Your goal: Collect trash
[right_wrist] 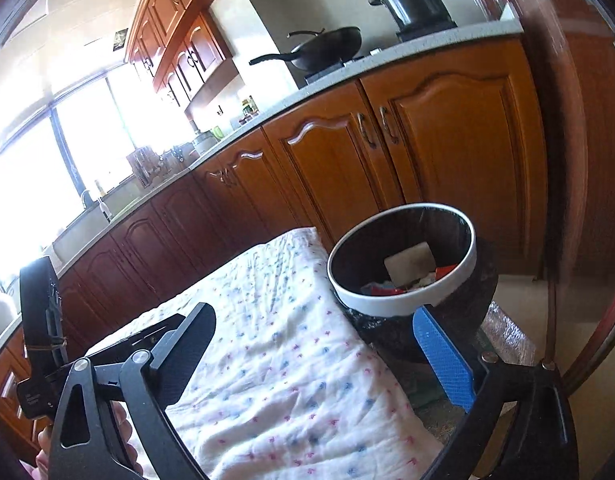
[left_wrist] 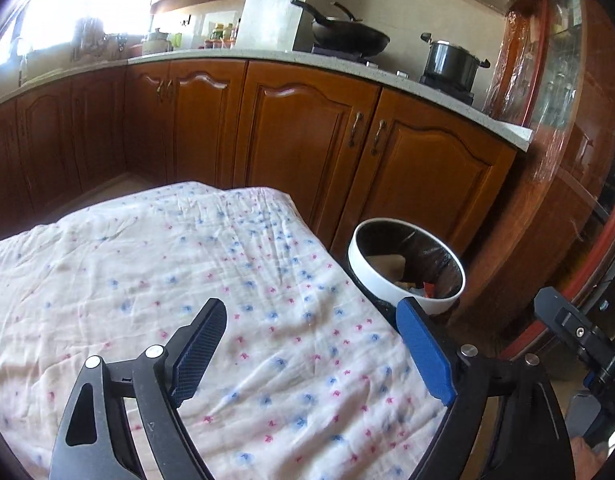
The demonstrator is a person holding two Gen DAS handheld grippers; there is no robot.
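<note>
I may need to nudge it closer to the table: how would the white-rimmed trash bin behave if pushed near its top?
The trash bin is probably light: only a few scraps lie at its bottom. Pushed near the rim it may tip rather than slide. Its loose black liner could crumple or slip under the fingers.

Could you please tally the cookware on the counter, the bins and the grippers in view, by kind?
Woks: 1
Lidded pots: 1
Trash bins, white-rimmed with trash inside: 1
Grippers, both open and empty: 2, left gripper and right gripper
Total: 5
</note>
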